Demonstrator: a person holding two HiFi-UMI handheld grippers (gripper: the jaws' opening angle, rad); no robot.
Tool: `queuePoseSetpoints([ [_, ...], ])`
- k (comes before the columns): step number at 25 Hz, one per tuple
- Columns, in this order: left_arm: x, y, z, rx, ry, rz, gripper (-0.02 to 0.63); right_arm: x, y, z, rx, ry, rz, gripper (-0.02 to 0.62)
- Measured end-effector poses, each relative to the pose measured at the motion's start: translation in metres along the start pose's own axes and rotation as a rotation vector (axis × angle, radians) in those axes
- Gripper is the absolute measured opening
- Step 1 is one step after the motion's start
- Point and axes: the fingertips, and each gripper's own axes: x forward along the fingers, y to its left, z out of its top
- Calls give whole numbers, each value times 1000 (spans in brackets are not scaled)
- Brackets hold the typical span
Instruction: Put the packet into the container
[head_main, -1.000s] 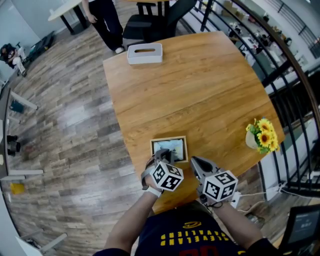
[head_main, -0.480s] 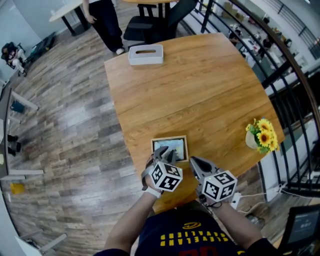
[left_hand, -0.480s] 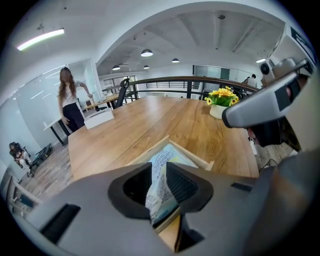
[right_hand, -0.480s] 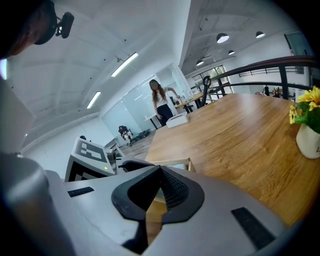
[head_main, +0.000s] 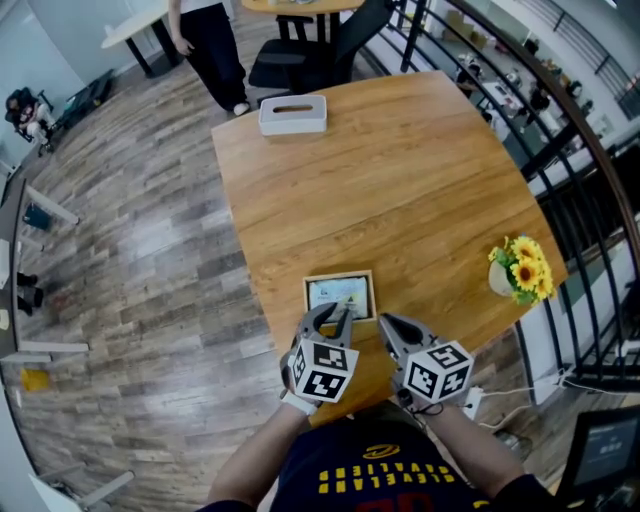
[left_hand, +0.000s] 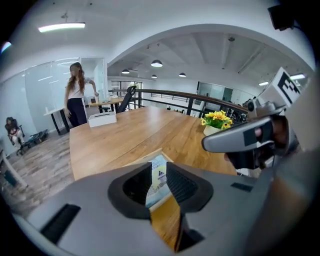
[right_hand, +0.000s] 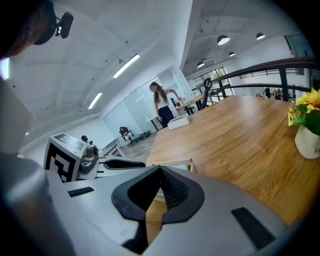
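Packet (head_main: 338, 294) in the container (head_main: 339, 274), left hand-held gripper (head_main: 338, 316) parted just above (right hand-held gripper (head_main: 386, 323) closed, empty)

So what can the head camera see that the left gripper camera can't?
Only the head view shows the dark shirt of the person holding the grippers, and the whole square rim of the container.

Only the left gripper view shows the ceiling lights, and it peeks out through the left gripper's open jaws.

Both show the table, the white box, the yellow flowers, the right gripper and the packet lying in the container.
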Motion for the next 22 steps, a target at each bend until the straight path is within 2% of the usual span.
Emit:
queuePoseSetpoints([
  [4,-27,-8,4,-78,-43,-39,77,-4,4,0,-3,-6,1,9],
  [10,-63,-40,9,-246,-153,-209,77,-17,15,-4,39,-13,20,10],
  [16,-92,-45,6,-283,-178,-238,77,-34,32,-2,84,-34,49,10],
  [20,-107,-34,2,-303,-182,-231,77,-43,45,4,55,-49,60,11],
  [22,-113,-35,4,-314,-194,-240,75,-51,51,7,7,-56,59,11],
])
